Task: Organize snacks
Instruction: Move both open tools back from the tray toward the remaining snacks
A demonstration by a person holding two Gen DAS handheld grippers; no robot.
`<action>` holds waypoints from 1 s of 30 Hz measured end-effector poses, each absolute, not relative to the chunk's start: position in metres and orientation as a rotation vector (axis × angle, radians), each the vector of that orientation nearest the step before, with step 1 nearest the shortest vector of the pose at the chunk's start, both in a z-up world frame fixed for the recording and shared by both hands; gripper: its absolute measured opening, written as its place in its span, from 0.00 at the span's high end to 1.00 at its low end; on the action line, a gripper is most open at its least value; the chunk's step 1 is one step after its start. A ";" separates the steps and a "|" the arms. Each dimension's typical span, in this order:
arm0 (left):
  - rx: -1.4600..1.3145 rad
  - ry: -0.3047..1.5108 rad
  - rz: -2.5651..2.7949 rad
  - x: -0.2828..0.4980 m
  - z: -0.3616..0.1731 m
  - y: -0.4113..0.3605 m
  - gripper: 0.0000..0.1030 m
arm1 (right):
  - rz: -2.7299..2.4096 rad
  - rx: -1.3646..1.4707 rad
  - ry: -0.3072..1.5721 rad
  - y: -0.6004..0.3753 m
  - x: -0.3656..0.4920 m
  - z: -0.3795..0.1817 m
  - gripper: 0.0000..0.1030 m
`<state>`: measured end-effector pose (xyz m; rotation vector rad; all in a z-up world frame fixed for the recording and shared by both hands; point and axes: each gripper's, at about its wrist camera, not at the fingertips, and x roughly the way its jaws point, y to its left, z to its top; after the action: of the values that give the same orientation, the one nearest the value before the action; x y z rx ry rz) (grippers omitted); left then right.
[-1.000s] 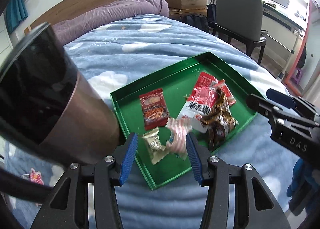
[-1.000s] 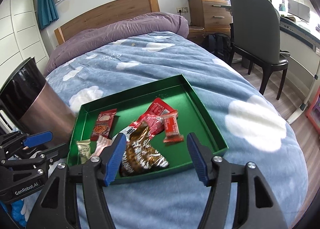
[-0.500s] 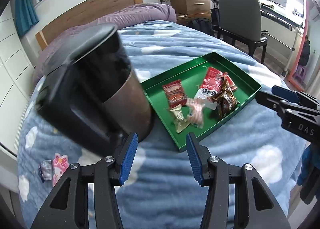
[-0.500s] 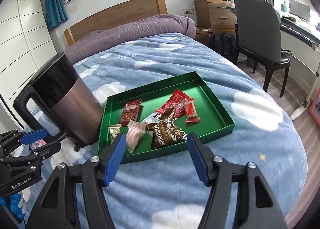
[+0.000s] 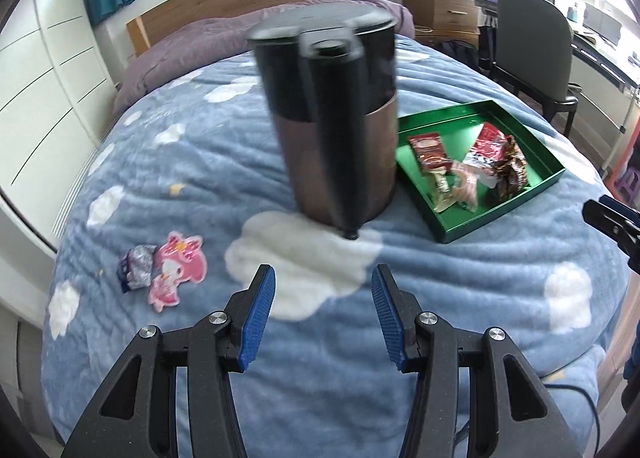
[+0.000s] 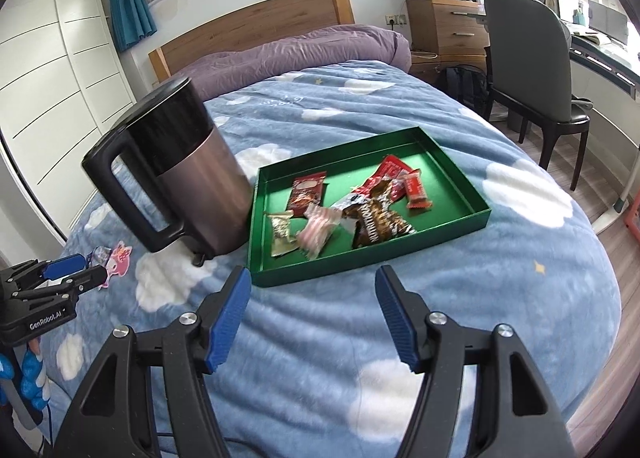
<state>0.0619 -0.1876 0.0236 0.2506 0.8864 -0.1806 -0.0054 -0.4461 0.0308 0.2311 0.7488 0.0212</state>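
A green tray point(image 5: 548, 181) point(image 6: 464, 181) lies on the blue cloud-print bed and holds several wrapped snacks: a red packet point(image 6: 307, 190), a brown packet point(image 6: 376, 222), a pink striped one point(image 6: 318, 230). Two loose snacks rest on the blanket at the left, a pink cartoon packet point(image 5: 176, 268) point(image 6: 119, 256) and a silver-purple one point(image 5: 135, 269). My left gripper point(image 5: 322, 314) hovers open and empty over the blanket, in front of the kettle and right of the loose snacks. My right gripper point(image 6: 312, 314) is open and empty just before the tray's near edge.
A tall black and bronze kettle point(image 5: 332, 113) point(image 6: 180, 169) stands against the tray's left side. A purple duvet point(image 6: 304, 53) and wooden headboard are at the far end. A grey chair point(image 6: 528, 69), drawers and a desk stand right of the bed.
Both grippers have drawn back from the tray toward the near edge of the bed; the left one swung leftward, so the kettle is now centred and the loose snacks have come into view.
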 end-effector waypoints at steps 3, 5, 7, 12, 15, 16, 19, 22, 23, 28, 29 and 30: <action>0.233 0.895 -0.144 0.058 0.022 -0.165 0.57 | 0.036 0.228 0.746 -0.434 -0.013 0.032 0.00; 0.219 0.900 -0.126 0.056 0.021 -0.153 0.57 | 0.046 0.228 0.744 -0.427 -0.017 0.033 0.00; 0.206 0.903 -0.104 0.053 0.021 -0.138 0.57 | 0.054 0.219 0.744 -0.420 -0.020 0.034 0.00; 0.167 0.905 -0.056 0.045 0.022 -0.103 0.57 | 0.072 0.209 0.741 -0.404 -0.027 0.038 0.00; 0.152 0.906 -0.032 0.042 0.022 -0.087 0.57 | 0.086 0.196 0.742 -0.393 -0.029 0.040 0.00; 0.147 0.907 -0.023 0.040 0.022 -0.080 0.57 | 0.094 0.190 0.742 -0.387 -0.030 0.040 0.00; 0.136 0.909 -0.002 0.037 0.021 -0.063 0.57 | 0.112 0.177 0.744 -0.373 -0.033 0.042 0.00; 0.114 0.910 0.021 0.033 0.020 -0.045 0.57 | 0.131 0.160 0.747 -0.358 -0.034 0.043 0.00; 0.109 0.910 0.026 0.033 0.020 -0.040 0.57 | 0.137 0.153 0.749 -0.353 -0.034 0.043 0.00; 0.067 0.906 0.058 0.028 0.021 -0.009 0.57 | 0.167 0.120 0.749 -0.327 -0.035 0.048 0.00; 0.060 0.905 0.064 0.027 0.020 -0.003 0.57 | 0.172 0.114 0.749 -0.322 -0.035 0.048 0.00; 0.050 0.905 0.072 0.026 0.020 0.005 0.57 | 0.174 0.111 0.749 -0.319 -0.035 0.049 0.00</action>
<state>0.0258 0.0047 0.0196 0.0498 0.9046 0.0716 -0.0348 -0.3186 0.0490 0.1110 0.7491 0.1744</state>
